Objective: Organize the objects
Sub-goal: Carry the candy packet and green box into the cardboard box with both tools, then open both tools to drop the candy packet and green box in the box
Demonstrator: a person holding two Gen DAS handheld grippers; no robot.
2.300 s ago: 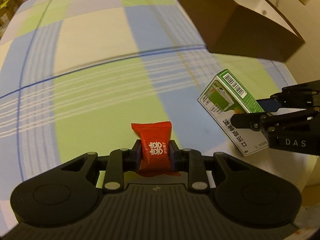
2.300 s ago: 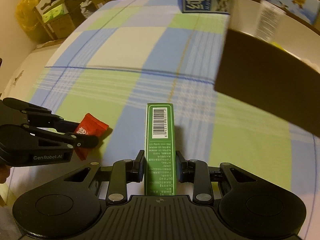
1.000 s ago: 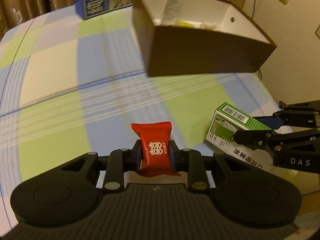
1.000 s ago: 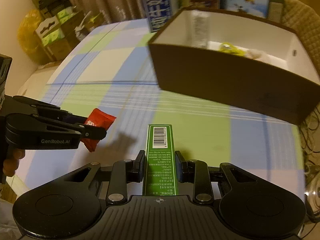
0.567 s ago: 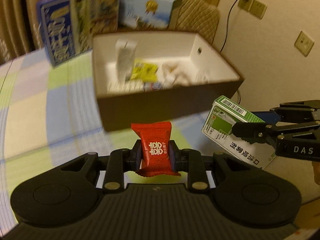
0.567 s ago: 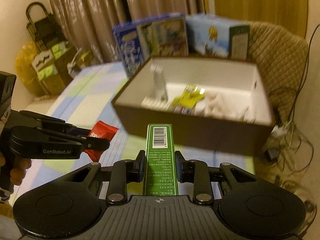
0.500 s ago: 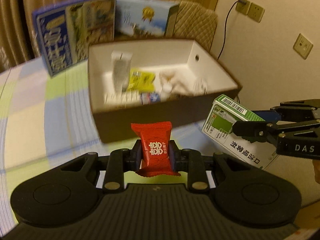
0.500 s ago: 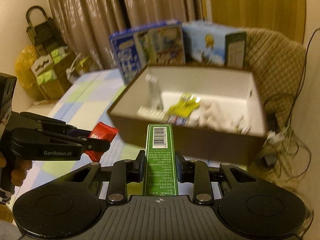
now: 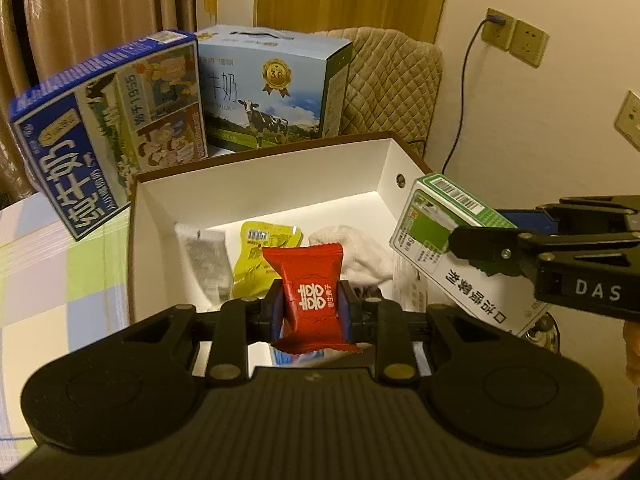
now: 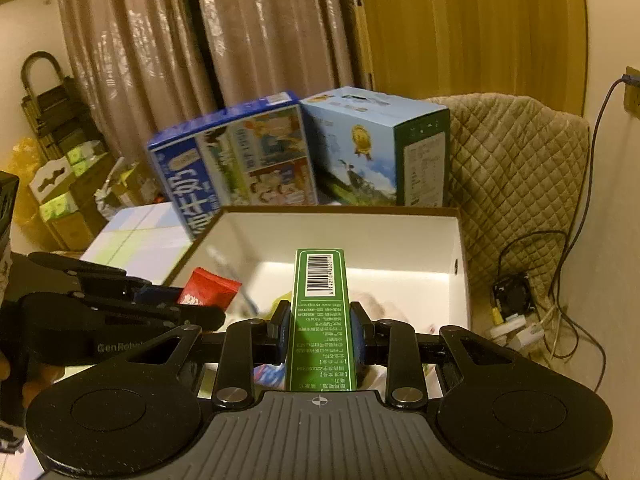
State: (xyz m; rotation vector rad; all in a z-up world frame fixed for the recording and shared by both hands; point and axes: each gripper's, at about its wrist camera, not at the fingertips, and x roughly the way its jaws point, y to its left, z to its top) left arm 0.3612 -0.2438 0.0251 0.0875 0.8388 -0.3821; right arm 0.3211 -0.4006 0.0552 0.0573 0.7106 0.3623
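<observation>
My left gripper [image 9: 311, 304] is shut on a red candy packet [image 9: 310, 292], held over the near part of an open brown box with white inside [image 9: 260, 196]. My right gripper [image 10: 320, 332] is shut on a green and white carton [image 10: 320, 320] with a barcode on top, also above the box [image 10: 400, 240]. From the left wrist view the green carton [image 9: 448, 248] hangs at the box's right wall, clamped by the right gripper [image 9: 476, 238]. In the right wrist view the candy packet [image 10: 208, 290] and left gripper [image 10: 196, 304] sit at the box's left side.
Inside the box lie a yellow pouch [image 9: 262, 258], a grey sachet [image 9: 206, 264] and a white crumpled item [image 9: 356, 252]. Two milk cartons [image 9: 116, 128] [image 9: 272, 88] stand behind it. A quilted chair [image 10: 516, 168] and cables [image 10: 560, 320] are at the right; checked cloth [image 9: 60, 280] lies left.
Both grippers have travelled forward from the checked cloth to above the open box, each still gripping its item. The box now fills the view below the fingers.
</observation>
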